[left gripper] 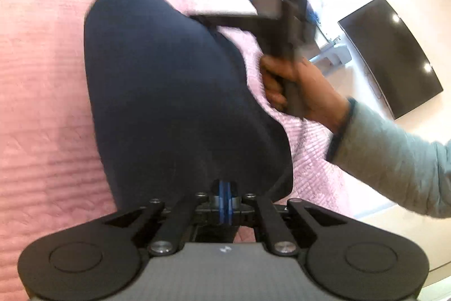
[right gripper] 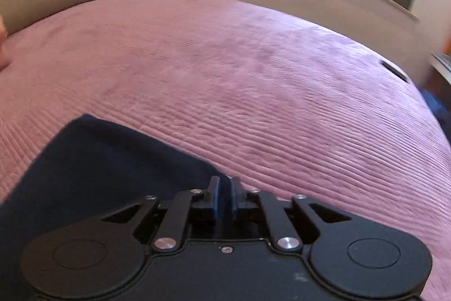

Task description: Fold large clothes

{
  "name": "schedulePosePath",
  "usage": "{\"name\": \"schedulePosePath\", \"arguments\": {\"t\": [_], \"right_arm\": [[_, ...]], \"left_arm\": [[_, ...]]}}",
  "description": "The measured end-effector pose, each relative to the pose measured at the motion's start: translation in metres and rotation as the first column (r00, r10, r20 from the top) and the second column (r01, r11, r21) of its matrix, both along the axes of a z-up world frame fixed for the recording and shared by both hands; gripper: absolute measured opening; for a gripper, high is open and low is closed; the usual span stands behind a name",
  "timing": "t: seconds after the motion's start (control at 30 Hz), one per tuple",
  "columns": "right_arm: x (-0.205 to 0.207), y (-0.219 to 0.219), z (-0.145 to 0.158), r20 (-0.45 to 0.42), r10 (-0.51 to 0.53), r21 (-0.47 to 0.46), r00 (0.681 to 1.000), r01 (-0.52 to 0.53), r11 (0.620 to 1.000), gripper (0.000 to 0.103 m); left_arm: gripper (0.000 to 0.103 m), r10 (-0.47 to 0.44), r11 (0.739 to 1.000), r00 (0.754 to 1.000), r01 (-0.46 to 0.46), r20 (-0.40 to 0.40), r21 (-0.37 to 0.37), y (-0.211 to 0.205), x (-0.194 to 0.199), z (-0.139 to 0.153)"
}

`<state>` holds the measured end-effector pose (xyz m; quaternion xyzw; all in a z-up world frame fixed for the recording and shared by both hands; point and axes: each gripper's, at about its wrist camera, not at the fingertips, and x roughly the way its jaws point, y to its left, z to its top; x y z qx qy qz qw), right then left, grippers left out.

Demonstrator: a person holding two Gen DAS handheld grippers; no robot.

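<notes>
Navy garment point(left gripper: 169, 92) hides left gripper's point(left gripper: 225, 195) fingertips.

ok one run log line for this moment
left gripper: shut on navy garment | right gripper: shut on garment edge | surface: pink bedspread

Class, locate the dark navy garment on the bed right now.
The navy garment lies on the pink bedspread, centre of the left wrist view, beside the person's right hand; lower left in the right wrist view.
</notes>
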<state>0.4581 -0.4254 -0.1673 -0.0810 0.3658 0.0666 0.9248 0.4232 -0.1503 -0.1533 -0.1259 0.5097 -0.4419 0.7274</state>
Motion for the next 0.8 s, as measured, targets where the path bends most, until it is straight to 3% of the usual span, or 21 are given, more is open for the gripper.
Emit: {"name": "schedulePosePath", "arguments": {"t": [0.1, 0.2, 0.27, 0.37, 0.47, 0.57, 0.63, 0.7, 0.8], "right_arm": [[-0.049, 0.011, 0.032, -0.005, 0.022, 0.103, 1.000, -0.022, 0.994, 0.012], [-0.096, 0.035, 0.034, -0.018, 0.022, 0.094, 1.000, -0.021, 0.995, 0.013], [-0.111, 0.041, 0.023, -0.064, 0.028, 0.117, 0.998, -0.020, 0.993, 0.013], [-0.124, 0.030, 0.007, -0.108, -0.022, 0.139, 0.994, 0.037, 0.990, 0.012], [-0.128, 0.021, -0.009, -0.139, -0.092, 0.011, 0.986, 0.095, 0.995, 0.009], [-0.145, 0.010, -0.013, -0.178, -0.117, 0.044, 0.977, 0.126, 0.991, 0.009], [-0.151, 0.008, -0.010, -0.180, -0.150, 0.000, 0.972, 0.152, 0.988, 0.009], [-0.154, 0.004, 0.007, -0.182, -0.188, 0.020, 0.965, 0.195, 0.981, 0.013], [-0.174, 0.030, 0.040, -0.085, -0.140, -0.042, 0.986, 0.137, 0.990, 0.013]], "left_arm": [[0.006, 0.027, 1.000, 0.996, -0.026, 0.085, -0.014, 0.005, 0.008, 0.029], [0.007, 0.075, 0.997, 0.989, -0.072, 0.124, -0.026, -0.003, 0.020, 0.037], [0.007, 0.063, 0.998, 0.993, -0.064, 0.096, 0.012, -0.016, 0.024, 0.023], [0.007, -0.043, 0.998, 0.999, 0.044, -0.026, 0.048, -0.030, 0.018, -0.020], [0.005, 0.000, 1.000, 0.997, -0.001, -0.071, -0.009, -0.018, 0.007, -0.034], [0.005, 0.022, 0.999, 0.995, -0.024, -0.100, -0.025, -0.011, 0.006, -0.036], [0.005, 0.009, 1.000, 0.996, -0.010, -0.090, -0.013, -0.008, 0.003, -0.037], [0.005, 0.001, 1.000, 0.997, -0.001, -0.079, 0.002, -0.017, 0.006, -0.031], [0.005, 0.001, 1.000, 0.997, -0.001, -0.077, 0.010, -0.017, 0.005, -0.029]]}}
